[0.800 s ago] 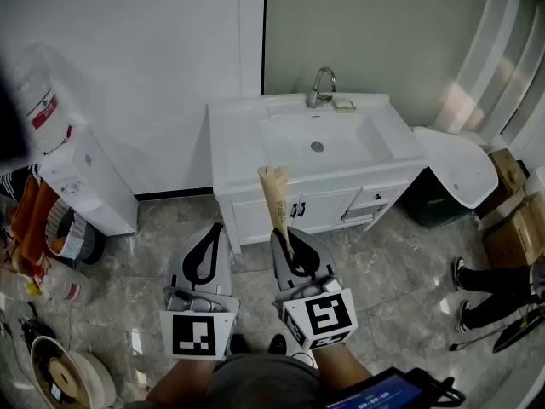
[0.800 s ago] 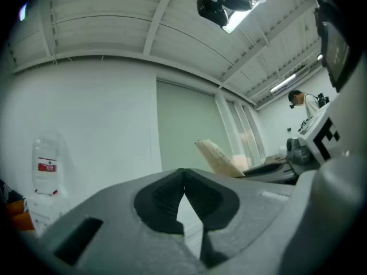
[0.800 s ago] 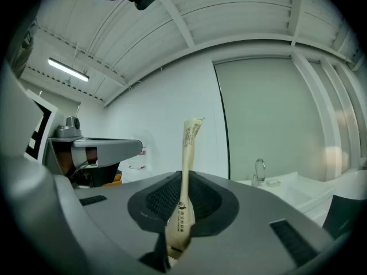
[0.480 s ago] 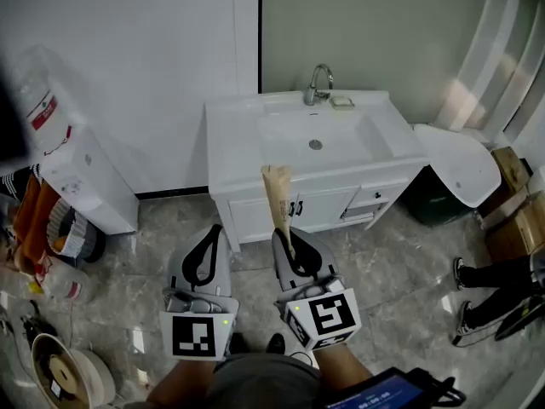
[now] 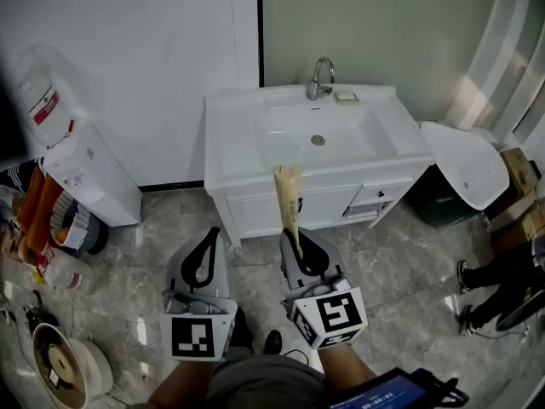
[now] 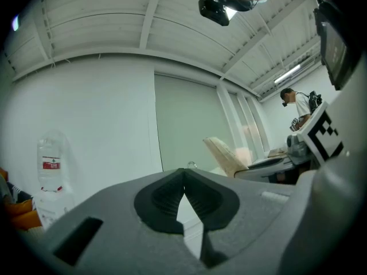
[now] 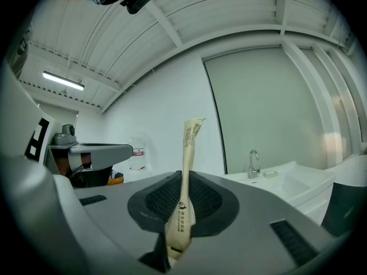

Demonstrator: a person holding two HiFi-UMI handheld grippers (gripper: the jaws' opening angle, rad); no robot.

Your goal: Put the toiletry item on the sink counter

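A long beige paper-wrapped toiletry packet point(image 5: 288, 196) sticks up and forward out of my right gripper point(image 5: 300, 247), whose jaws are shut on its lower end. In the right gripper view the packet point(image 7: 185, 179) stands upright between the dark pads. My left gripper point(image 5: 203, 258) is beside it on the left, jaws closed together with nothing in them point(image 6: 183, 196). The white sink counter point(image 5: 228, 143) with basin and chrome faucet point(image 5: 319, 77) stands ahead, against the wall; both grippers are short of it, over the floor.
A small soap dish point(image 5: 345, 96) sits by the faucet. A water dispenser point(image 5: 81, 173) stands at the left wall, with bags and clutter point(image 5: 51, 228) on the floor below it. A white round lid point(image 5: 464, 162) leans at the right; another person's legs point(image 5: 498, 284) show far right.
The view has shifted slightly forward and right toward the sink cabinet. Both grippers keep their pose, the packet still held in the right one.
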